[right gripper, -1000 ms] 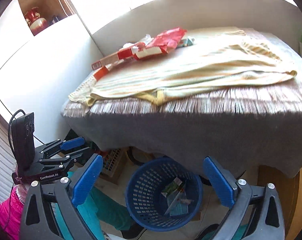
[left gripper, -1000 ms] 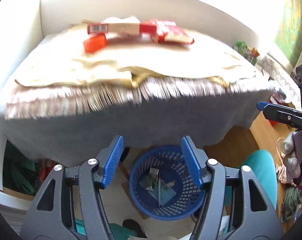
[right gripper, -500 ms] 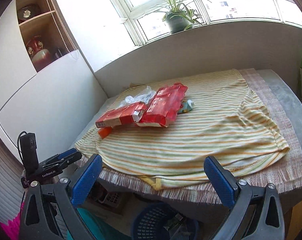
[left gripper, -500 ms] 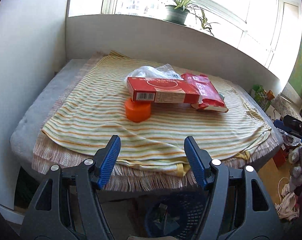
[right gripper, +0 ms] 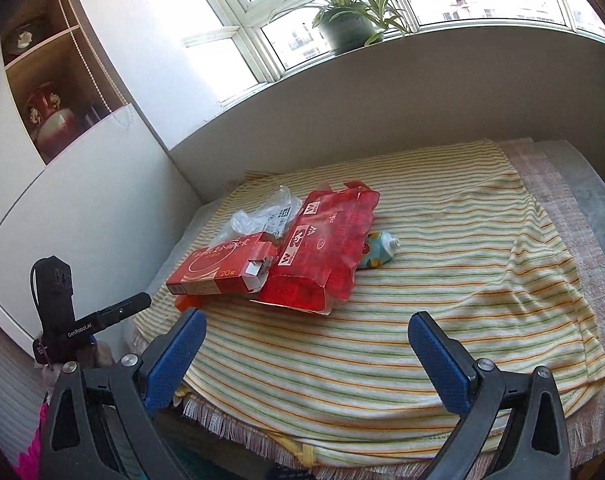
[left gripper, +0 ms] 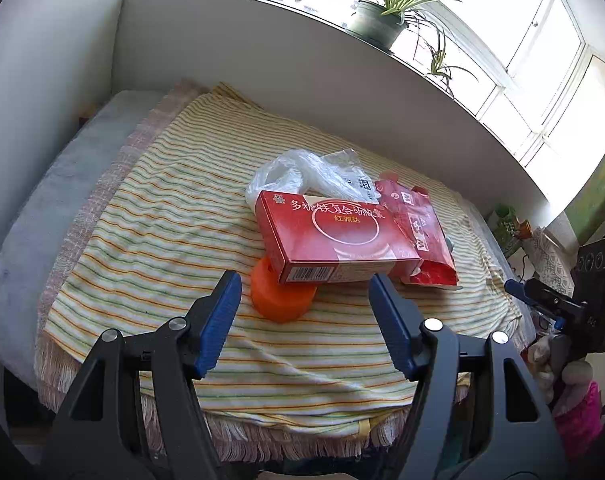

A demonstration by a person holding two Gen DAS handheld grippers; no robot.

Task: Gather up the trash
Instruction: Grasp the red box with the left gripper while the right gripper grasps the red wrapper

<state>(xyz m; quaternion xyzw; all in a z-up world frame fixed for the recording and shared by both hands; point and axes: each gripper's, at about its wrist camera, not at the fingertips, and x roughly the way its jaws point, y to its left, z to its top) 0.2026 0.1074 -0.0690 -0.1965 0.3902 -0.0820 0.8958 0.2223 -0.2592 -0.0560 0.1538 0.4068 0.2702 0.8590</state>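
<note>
On the striped cloth (left gripper: 174,240) of the bed (left gripper: 42,216), the trash is heaped in one small pile, so it can be picked up piece by piece. A red box (left gripper: 334,236) is propped on an orange cap (left gripper: 280,300), so the box is tilted. A clear bag (left gripper: 310,172) is tucked behind it, and a red pack (left gripper: 418,236) is laid against its side. A little carton (right gripper: 376,254) is partly hidden under the pack. The left tongs (left gripper: 304,316) are held open just before the cap, likely to take it first. The right tongs (right gripper: 302,344) are also held open and empty, near the pile. Nothing is gripped yet.
</note>
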